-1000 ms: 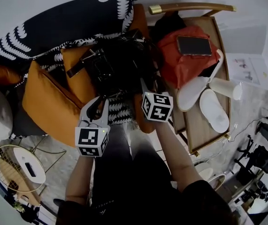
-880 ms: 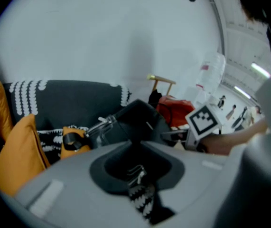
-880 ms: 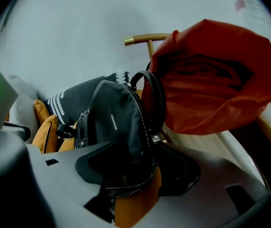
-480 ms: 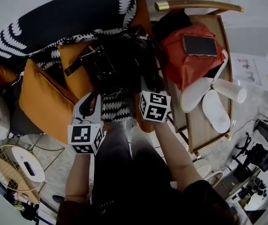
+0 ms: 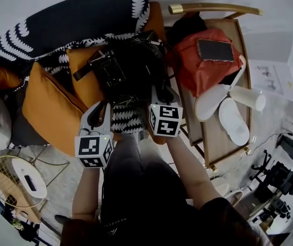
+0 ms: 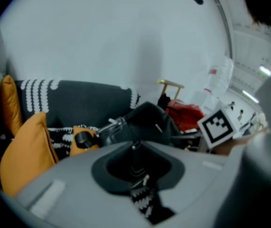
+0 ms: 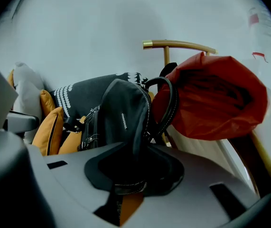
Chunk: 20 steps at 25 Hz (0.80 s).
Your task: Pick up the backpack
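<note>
A black backpack lies on a sofa among orange cushions, its buckled front facing up. My left gripper is at the bag's near-left edge. In the left gripper view its jaws are shut on a thin strap with a metal bit, and the backpack rises just beyond. My right gripper is at the near-right edge. Its jaws are closing, with a fold of the backpack pinched between the pads. A black carry loop curves beside it.
A red bag with a phone on top sits on a wooden chair right of the backpack, with white slippers beside it. Orange cushions and a black patterned throw lie left. A round wire table stands lower left.
The left gripper slid slightly down and left along the bag's edge. The right gripper shifted a little left, staying against the backpack's right edge.
</note>
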### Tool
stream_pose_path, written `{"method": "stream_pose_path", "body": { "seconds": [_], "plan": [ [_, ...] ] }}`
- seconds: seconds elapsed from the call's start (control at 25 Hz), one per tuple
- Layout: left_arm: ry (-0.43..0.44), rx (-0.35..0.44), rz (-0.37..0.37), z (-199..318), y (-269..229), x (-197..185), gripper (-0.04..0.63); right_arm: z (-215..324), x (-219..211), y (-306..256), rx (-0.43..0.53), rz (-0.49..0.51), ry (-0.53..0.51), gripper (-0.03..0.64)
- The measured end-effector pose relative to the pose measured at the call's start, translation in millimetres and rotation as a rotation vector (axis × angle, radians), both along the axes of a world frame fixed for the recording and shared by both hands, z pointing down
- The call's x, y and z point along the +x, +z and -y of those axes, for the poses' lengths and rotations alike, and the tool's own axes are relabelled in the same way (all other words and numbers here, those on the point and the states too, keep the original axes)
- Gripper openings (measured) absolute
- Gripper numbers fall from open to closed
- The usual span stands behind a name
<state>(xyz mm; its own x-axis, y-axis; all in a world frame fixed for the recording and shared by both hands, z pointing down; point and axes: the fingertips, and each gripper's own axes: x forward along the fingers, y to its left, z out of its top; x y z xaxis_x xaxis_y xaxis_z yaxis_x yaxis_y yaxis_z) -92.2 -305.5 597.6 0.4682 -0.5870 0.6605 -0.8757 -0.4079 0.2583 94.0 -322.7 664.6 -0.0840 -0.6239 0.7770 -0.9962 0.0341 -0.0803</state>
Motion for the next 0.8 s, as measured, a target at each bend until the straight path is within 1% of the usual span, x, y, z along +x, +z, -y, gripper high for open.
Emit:
{"method": "stream_pose_path", "body": {
  "seconds": [0.16, 0.36, 0.56, 0.8],
  "plan": [
    [-0.017, 0.008, 0.0, -8, -7, -1, 0.054, -3, -9, -11, 0.011, 0.024, -0.032, 0.075],
    [-0.039, 0.029, 0.0, -18, -18, -1, 0.054, -10, -21, -27, 0.03, 0.076, -0.062, 0.063],
    [-0.059, 0.051, -0.004, -30, -30, 1, 0.054, -17, -30, -45, 0.043, 0.137, -0.06, 0.052],
    [-0.088, 0.076, -0.003, -47, -46, -5, 0.054, -26, -44, -69, 0.067, 0.171, -0.104, 0.032]
  ]
}}
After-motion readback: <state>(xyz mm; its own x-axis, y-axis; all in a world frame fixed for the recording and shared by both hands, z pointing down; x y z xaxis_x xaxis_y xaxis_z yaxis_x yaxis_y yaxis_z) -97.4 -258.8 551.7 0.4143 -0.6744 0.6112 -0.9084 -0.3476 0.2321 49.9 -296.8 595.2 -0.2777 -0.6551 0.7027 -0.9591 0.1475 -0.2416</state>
